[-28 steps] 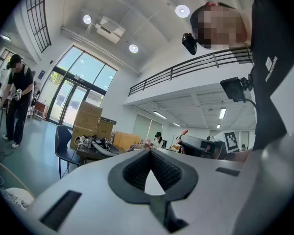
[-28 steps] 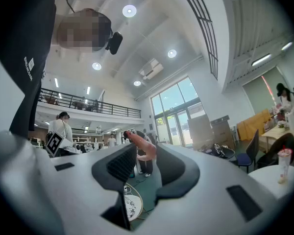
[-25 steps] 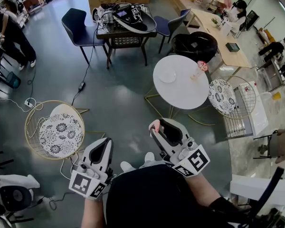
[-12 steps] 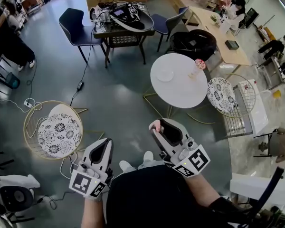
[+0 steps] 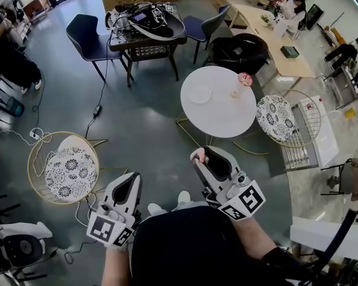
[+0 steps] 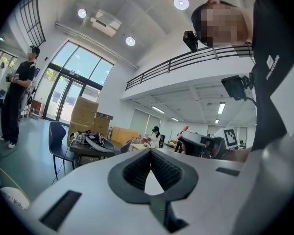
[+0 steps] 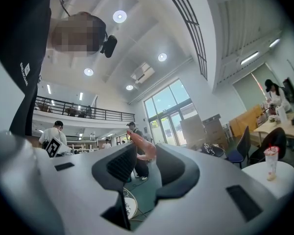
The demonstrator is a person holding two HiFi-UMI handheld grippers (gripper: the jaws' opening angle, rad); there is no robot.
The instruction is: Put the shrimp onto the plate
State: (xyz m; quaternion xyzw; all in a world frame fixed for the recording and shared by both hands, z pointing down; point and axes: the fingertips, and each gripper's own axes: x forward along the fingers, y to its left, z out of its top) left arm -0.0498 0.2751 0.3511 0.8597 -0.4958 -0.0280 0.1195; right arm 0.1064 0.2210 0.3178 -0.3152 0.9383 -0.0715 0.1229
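A pink shrimp (image 5: 196, 154) sticks out of the tips of my right gripper (image 5: 199, 158), which is shut on it and held over the grey floor. In the right gripper view the shrimp (image 7: 142, 144) curls between the dark pads. A small white plate (image 5: 200, 95) lies on the round white table (image 5: 227, 115), well ahead of that gripper. My left gripper (image 5: 133, 178) hangs lower left, shut with nothing in it; its pads (image 6: 161, 169) meet at the tips.
A pink drink cup (image 5: 243, 81) stands on the table near the plate. Wire chairs with patterned cushions sit at the left (image 5: 65, 167) and right (image 5: 276, 117). A dark table piled with gear (image 5: 144, 24), blue chairs and floor cables lie beyond.
The whole room has drifted left in the head view as the person moves. Both grippers keep their pose, and the shrimp stays held in the right one.
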